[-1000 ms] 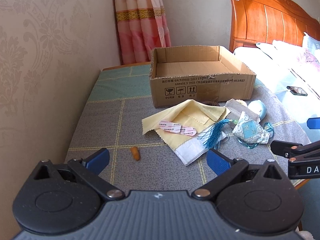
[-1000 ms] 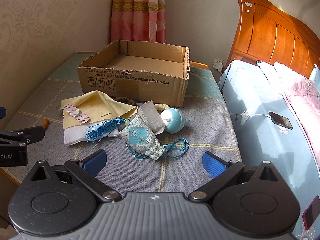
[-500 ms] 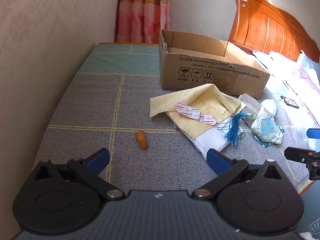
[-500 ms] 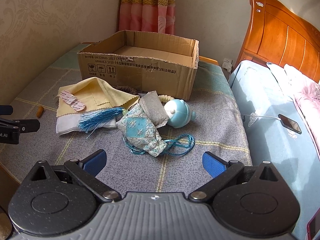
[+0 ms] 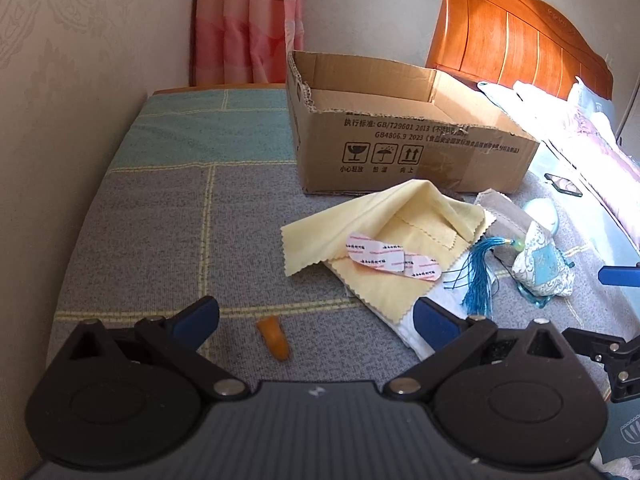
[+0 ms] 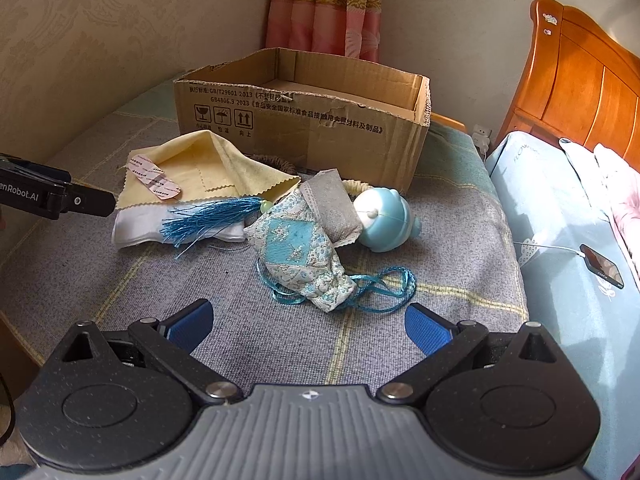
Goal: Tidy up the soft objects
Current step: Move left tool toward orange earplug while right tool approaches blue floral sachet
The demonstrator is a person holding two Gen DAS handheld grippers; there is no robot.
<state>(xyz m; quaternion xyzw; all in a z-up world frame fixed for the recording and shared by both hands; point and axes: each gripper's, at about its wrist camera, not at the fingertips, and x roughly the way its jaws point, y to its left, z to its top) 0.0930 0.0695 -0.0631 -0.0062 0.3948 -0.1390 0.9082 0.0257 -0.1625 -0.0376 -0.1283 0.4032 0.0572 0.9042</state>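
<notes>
approach underway: both the left hand-held gripper (image 5: 314,314) and right hand-held gripper (image 6: 308,322) gaped empty; next, pinching the orange piece (image 5: 274,338) needed lowering.

Pale patterned wallpaper (image 5: 80,60) lines the left wall. A pink curtain (image 5: 246,20) hangs in the far corner, perhaps over a window. On the right, sunlight strikes an orange wooden headboard (image 5: 520,40).

white cloth (image 6: 132,228) mostly under yellow cloth (image 6: 200,164), hair tie (image 6: 276,162) partly hidden
</notes>
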